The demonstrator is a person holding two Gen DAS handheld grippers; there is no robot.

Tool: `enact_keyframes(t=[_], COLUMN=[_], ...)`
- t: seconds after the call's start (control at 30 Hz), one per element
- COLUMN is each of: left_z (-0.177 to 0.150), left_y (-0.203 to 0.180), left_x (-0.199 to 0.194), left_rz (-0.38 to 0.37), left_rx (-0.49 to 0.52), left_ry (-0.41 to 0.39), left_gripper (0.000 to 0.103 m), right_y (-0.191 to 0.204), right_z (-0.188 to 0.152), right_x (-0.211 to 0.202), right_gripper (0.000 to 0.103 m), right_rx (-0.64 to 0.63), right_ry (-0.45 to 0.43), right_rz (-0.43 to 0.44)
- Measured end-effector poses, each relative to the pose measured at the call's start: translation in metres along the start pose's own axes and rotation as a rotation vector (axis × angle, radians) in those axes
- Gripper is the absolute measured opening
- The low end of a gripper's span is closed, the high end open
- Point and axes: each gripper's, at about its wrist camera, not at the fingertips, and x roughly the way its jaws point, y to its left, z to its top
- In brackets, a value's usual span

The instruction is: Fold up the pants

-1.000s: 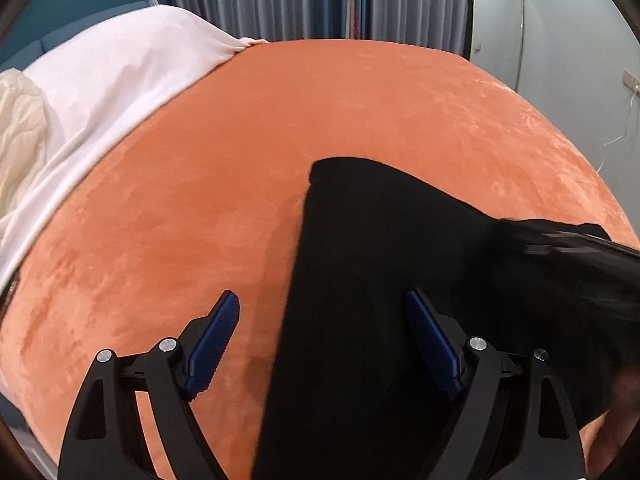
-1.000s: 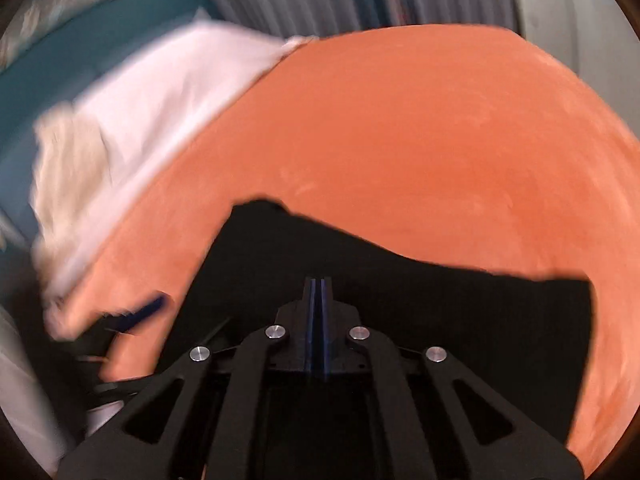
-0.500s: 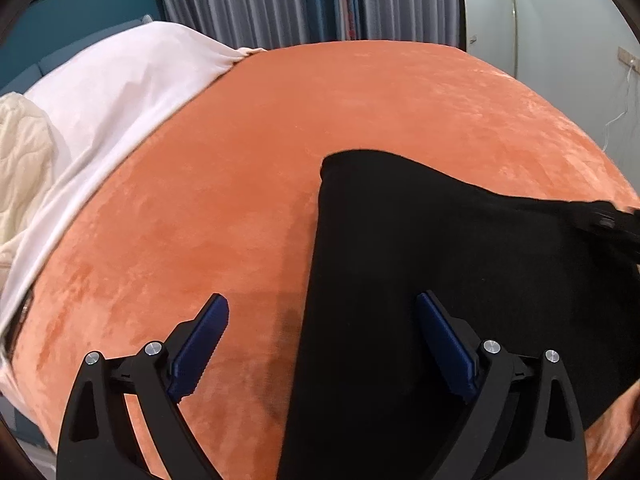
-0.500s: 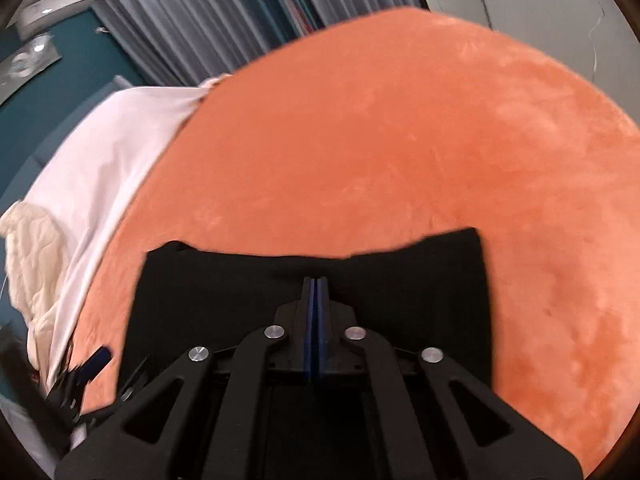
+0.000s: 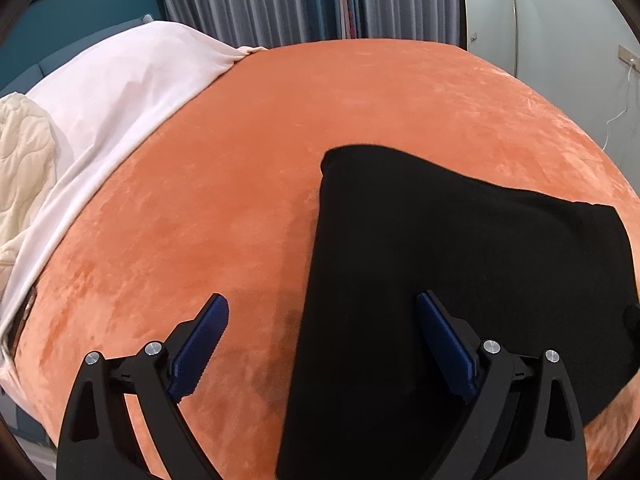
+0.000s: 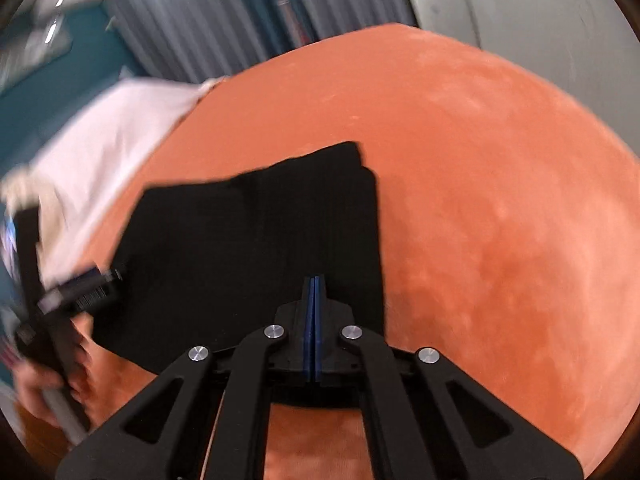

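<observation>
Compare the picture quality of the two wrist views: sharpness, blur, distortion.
Left wrist view: sharp, evenly lit, orange bedspread bulged by fisheye. Right wrist view: motion-smeared, worst at the left edge around the curtains and left gripper; black pants show no fabric detail.

The left matte-black plastic claw (image 5: 322, 334) has two angular skeleton arms with triangular cut-outs, each carrying a ribbed royal-blue pad (image 5: 200, 344), and round silver screw heads stud the linkages. The right matte-black claw (image 6: 315, 292) has the same build, four silver screws in a row and twin blue pads at twelve o'clock. A blurred hand (image 6: 44, 390) at eight o'clock shows no sleeve.
</observation>
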Motion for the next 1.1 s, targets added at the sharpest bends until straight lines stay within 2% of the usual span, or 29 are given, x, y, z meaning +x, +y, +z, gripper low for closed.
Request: enact_keyframes(t=[0.1, 0.13, 0.2, 0.3, 0.4, 0.5, 0.57, 0.6, 0.7, 0.73, 0.8, 0.87, 0.93, 0.97, 1.03, 1.07, 1.1], left_z=[-0.006, -0.010, -0.016, -0.028, -0.040, -0.051, -0.056, -0.059, -0.062, -0.063, -0.064, -0.067, -0.067, -0.066, -0.066, -0.065, -0.064], left_y=[0.016, 0.025, 0.043, 0.073, 0.094, 0.107, 0.113, 0.116, 0.122, 0.124, 0.129, 0.133, 0.136, 0.136, 0.135, 0.132, 0.129], left_x=[-0.025, -0.032, -0.041, -0.044, -0.046, -0.052, -0.055, -0.056, -0.057, -0.055, -0.053, -0.053, -0.052, -0.051, -0.047, -0.047, -0.048], left_rz=[-0.002, 0.001, 0.007, 0.005, 0.013, 0.047, 0.071, 0.085, 0.094, 0.089, 0.070, 0.061, 0.050, 0.044, 0.031, 0.014, 0.006], left_rx=[-0.031, -0.047, -0.087, -0.164, -0.205, -0.195, -0.176, -0.166, -0.155, -0.157, -0.159, -0.161, -0.164, -0.168, -0.172, -0.174, -0.174], left_ry=[-0.050, -0.062, -0.069, -0.043, -0.015, -0.012, -0.015, -0.018, -0.023, -0.021, -0.014, -0.013, -0.011, -0.008, 0.002, 0.005, 0.003], left_gripper=[0.093, 0.093, 0.093, 0.093, 0.093, 0.093, 0.093, 0.093, 0.093, 0.093, 0.093, 0.093, 0.093, 0.093, 0.093, 0.093, 0.093], right_y=[0.000, -0.001, 0.013, 0.068, 0.135, 0.177, 0.203, 0.215, 0.243, 0.245, 0.243, 0.239, 0.229, 0.220, 0.194, 0.183, 0.164], right_z=[0.006, 0.009, 0.018, 0.037, 0.057, 0.069, 0.072, 0.070, 0.071, 0.070, 0.076, 0.085, 0.081, 0.072, 0.058, 0.058, 0.059], right_x=[-0.019, -0.024, -0.040, -0.034, 0.012, 0.070, 0.116, 0.140, 0.181, 0.209, 0.219, 0.194, 0.168, 0.164, 0.173, 0.171, 0.151], right_gripper=[0.005, 0.005, 0.005, 0.006, 0.006, 0.006, 0.006, 0.006, 0.005, 0.005, 0.005, 0.006, 0.006, 0.012, 0.019, 0.019, 0.019], right_rx=[-0.028, -0.018, -0.005, -0.153, -0.309, -0.378, -0.415, -0.439, -0.488, -0.499, -0.441, -0.352, -0.339, -0.358, -0.366, -0.311, -0.219], right_ry=[-0.032, -0.034, -0.055, -0.031, 0.042, 0.129, 0.222, 0.249, 0.216, 0.252, 0.256, 0.207, 0.140, 0.129, 0.196, 0.192, 0.163], right_rz=[-0.171, -0.164, -0.034, 0.055, 0.123, 0.150, 0.163, 0.146, 0.043, -0.020, 0.001, 0.085, 0.120, 0.092, 0.028, 0.050, 0.085])
